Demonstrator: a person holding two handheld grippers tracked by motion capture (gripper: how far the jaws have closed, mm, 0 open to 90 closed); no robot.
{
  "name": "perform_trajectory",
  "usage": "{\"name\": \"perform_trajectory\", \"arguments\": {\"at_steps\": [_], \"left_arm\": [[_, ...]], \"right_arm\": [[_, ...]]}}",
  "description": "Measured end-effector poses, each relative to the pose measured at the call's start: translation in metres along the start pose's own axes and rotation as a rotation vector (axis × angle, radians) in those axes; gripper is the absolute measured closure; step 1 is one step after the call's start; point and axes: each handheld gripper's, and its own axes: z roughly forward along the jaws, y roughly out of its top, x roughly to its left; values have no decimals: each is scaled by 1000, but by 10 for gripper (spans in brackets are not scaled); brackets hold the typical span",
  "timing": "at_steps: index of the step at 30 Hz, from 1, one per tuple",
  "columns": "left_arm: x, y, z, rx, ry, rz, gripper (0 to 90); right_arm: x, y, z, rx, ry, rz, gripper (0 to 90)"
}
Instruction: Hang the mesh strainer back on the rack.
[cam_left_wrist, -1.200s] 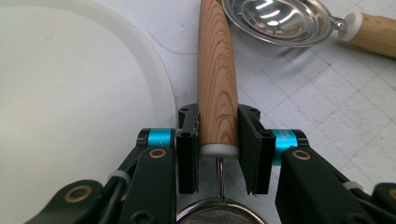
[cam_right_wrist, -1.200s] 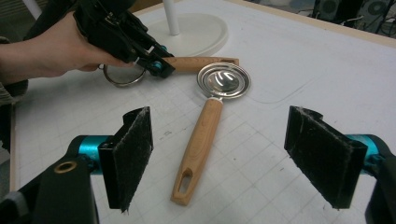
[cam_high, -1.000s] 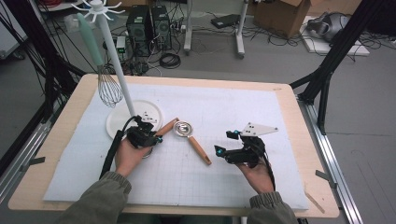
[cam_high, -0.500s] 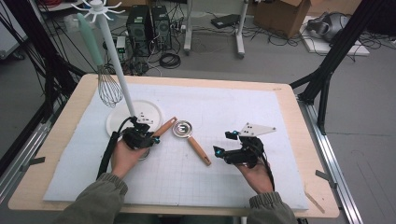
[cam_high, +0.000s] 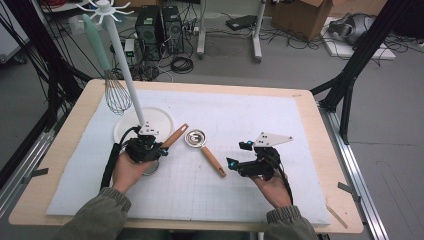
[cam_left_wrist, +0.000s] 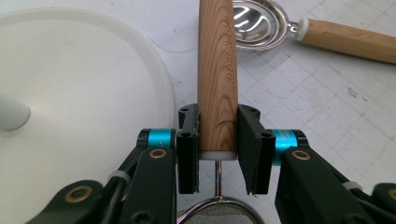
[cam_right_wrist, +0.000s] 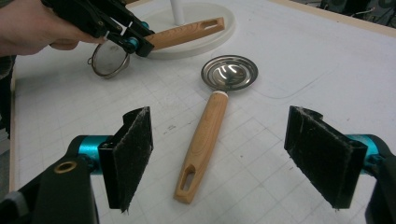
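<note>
White gridded mat (cam_high: 300, 130) covers the wooden table (cam_high: 320, 115) — left gripper (cam_left_wrist: 217, 140) clamps the strainer handle (cam_left_wrist: 216, 70), right gripper (cam_right_wrist: 231, 158) fingers wide.

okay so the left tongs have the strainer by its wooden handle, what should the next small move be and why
Probably lift the strainer toward the white rack. The left tongs are already shut on its wooden handle, a whisk hangs there, and the right tongs are open near the spoon.

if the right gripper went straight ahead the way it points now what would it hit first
Most likely the wooden handle of the metal scoop lying on the mat, which sits between the open jaws of the right gripper; depth is hard to judge.
</note>
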Motion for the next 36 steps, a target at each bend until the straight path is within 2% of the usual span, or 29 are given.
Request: {"name": "perform_trajectory", "arguments": {"at_steps": [6,12,26,30,36], "left_arm": [[0,-2,-8,-18,-23,24,707],[1,-6,-12,-14,-53,37,707],[-1,-9,-26,-36,-148,97,707],[-2,-9,-24,-29,-164,121,707],[-1,-10,-14,9,-172,114,707]], "right_arm": [[1,0,1,-1,2,-3,226],[3,1,2,0,12,-10,226],[6,3,6,7,35,-10,225],[8,4,8,14,41,-14,225],[8,5,8,14,40,-14,225]]}}
